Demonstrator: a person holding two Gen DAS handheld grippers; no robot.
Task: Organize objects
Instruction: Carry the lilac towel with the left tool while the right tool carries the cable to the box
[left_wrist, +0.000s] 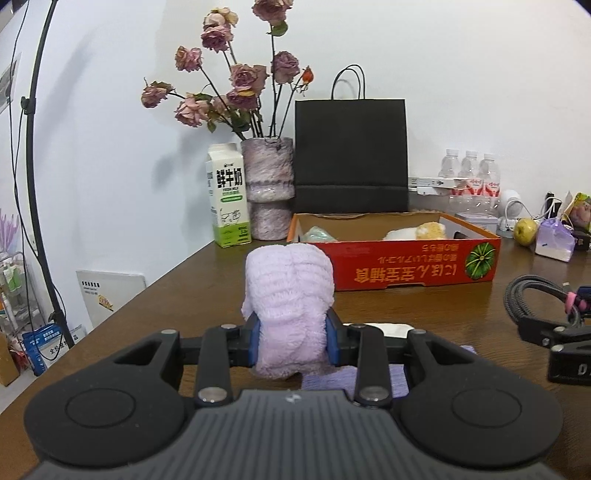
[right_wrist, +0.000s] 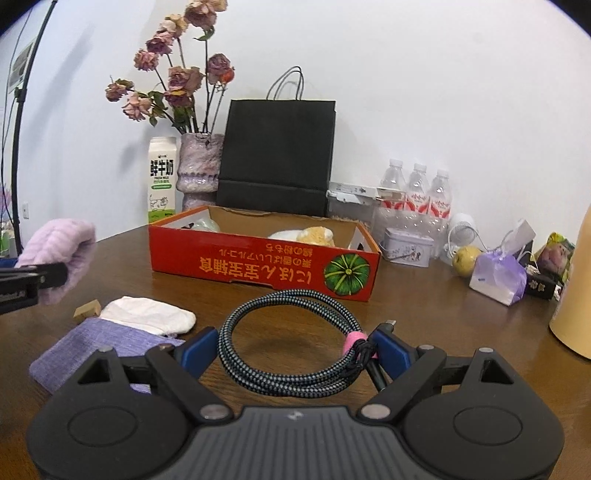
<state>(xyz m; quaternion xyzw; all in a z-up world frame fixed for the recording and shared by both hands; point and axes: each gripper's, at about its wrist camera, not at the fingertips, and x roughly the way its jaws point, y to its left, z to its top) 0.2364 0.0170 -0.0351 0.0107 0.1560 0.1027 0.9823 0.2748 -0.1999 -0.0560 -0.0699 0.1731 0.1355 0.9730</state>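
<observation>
Left gripper (left_wrist: 293, 341) clamped the fluffy lilac rolled towel (left_wrist: 290, 295), held above the table short of the red cardboard box (left_wrist: 413, 266). Right gripper (right_wrist: 295, 349) sat wide around the braided coiled cable (right_wrist: 291, 343). Next, probably: carry towel over the box rim, release.

fluffy cloth towel (left_wrist: 290, 295), braided cable (right_wrist: 295, 343), cardboard box (left_wrist: 406, 262)

1. One fluffy lilac towel roll (left_wrist: 290, 295), clamped between the left tongs.
2. One coiled black-and-teal braided cable (right_wrist: 295, 343), between the right tongs.
3. One red cardboard tray box (right_wrist: 266, 266), beyond both tongs.
4. Three clear plastic water bottles (right_wrist: 417, 192), far right of the tongs.
5. One white-and-green milk carton (left_wrist: 227, 195), ahead-left.
6. One black paper bag (left_wrist: 351, 155).
</observation>
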